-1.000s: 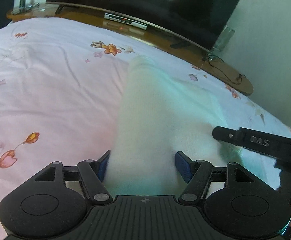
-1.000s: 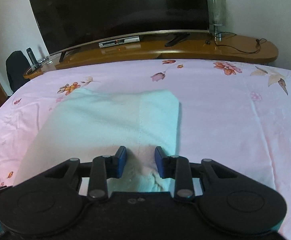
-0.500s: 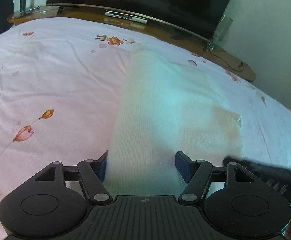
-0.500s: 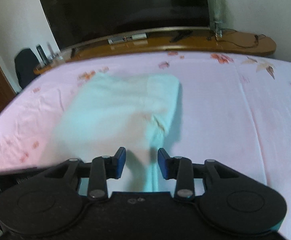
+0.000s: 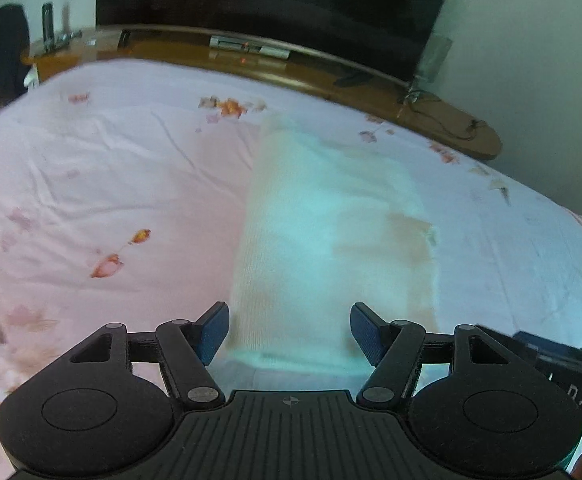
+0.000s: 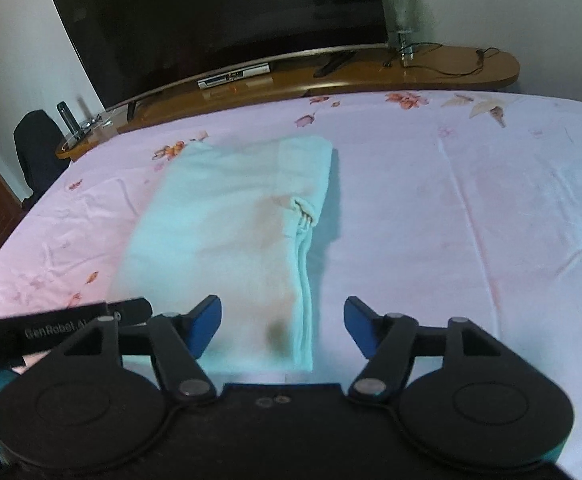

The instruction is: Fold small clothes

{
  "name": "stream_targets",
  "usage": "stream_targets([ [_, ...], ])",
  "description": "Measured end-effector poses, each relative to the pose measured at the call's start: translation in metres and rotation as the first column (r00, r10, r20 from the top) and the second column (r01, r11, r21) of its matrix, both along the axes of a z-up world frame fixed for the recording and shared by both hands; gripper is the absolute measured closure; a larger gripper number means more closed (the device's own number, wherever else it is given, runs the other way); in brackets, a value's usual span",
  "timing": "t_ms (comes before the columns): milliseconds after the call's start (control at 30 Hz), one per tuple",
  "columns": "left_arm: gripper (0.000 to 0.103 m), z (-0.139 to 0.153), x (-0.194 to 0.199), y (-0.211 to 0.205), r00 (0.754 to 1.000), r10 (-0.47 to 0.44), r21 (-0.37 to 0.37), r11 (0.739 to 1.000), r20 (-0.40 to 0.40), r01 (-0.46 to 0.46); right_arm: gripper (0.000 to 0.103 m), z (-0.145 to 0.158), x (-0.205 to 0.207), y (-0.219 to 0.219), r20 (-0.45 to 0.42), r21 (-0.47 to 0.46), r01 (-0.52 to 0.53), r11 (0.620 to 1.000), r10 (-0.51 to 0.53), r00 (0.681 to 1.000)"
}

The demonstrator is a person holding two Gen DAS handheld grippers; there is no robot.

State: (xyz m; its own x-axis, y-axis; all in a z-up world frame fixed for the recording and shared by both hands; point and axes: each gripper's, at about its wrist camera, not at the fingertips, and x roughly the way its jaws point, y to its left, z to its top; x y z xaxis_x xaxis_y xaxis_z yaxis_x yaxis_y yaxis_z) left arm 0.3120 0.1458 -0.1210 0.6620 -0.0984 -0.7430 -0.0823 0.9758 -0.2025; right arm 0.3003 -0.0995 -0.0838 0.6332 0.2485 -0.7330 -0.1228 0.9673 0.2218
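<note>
Garment (image 6: pixel 227 240): folded, pale, flat on pink bedsheet (image 6: pixel 451 208) | left gripper (image 5: pixel 289 332): jaws opening, pads clear of cloth | right gripper (image 6: pixel 283 326): jaws opening, nothing gripped

Pink floral bedsheet (image 6: pixel 471 208) across centre frame, curved wooden console (image 6: pixel 431 70) behind, dark television (image 6: pixel 219 20) upper centre, white walls (image 6: pixel 511 0).

left wrist: angled down, close | right wrist: same | shared: folded cloth (image 5: pixel 331 232)
</note>
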Motion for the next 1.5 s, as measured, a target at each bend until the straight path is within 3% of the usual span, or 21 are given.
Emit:
stream_targets([
  [67, 0.000, 0.017, -0.017, 0.000, 1.000, -0.010, 0.021, 1.000, 0.023, 0.009, 0.020, 0.011, -0.015, -0.004, -0.006, 0.011, 0.011, 1.000, -0.011, 1.000],
  [167, 0.000, 0.041, -0.052, 0.004, 0.994, -0.044, 0.072, 0.997, 0.103, 0.037, 0.011, 0.030, -0.043, -0.008, 0.007, 0.030, 0.015, 0.999, -0.015, 1.000],
  [233, 0.000, 0.052, -0.070, 0.008, 0.994, -0.057, 0.089, 0.995, 0.096, 0.049, 0.007, 0.045, -0.064, -0.009, 0.030, 0.025, 0.013, 1.000, -0.014, 0.999],
  [367, 0.000, 0.066, -0.100, 0.021, 0.997, -0.034, 0.048, 0.998, 0.068, 0.031, 0.002, 0.071, -0.104, -0.006, 0.065, -0.006, 0.008, 1.000, -0.008, 0.998],
  [633, 0.000, 0.097, -0.163, 0.025, 0.982, -0.056, 0.155, 0.988, 0.180, 0.028, 0.000, 0.106, -0.174, 0.003, 0.134, -0.022, 0.030, 0.999, -0.027, 0.991],
  [833, 0.000, 0.106, -0.187, 0.031, 0.982, -0.043, 0.124, 0.992, 0.186, 0.020, 0.000, 0.121, -0.207, 0.012, 0.204, -0.073, 0.084, 0.994, -0.067, 0.977],
  [1267, 0.000, 0.110, -0.212, 0.026, 0.979, -0.054, 0.168, 0.986, 0.195, 0.021, 0.000, 0.121, -0.225, 0.007, 0.246, -0.118, 0.193, 0.974, -0.160, 0.956],
  [1500, 0.000, 0.113, -0.219, 0.024, 0.979, -0.039, 0.180, 0.984, 0.198, 0.003, 0.000, 0.114, -0.223, 0.010, 0.262, -0.185, 0.239, 0.953, -0.187, 0.947],
])
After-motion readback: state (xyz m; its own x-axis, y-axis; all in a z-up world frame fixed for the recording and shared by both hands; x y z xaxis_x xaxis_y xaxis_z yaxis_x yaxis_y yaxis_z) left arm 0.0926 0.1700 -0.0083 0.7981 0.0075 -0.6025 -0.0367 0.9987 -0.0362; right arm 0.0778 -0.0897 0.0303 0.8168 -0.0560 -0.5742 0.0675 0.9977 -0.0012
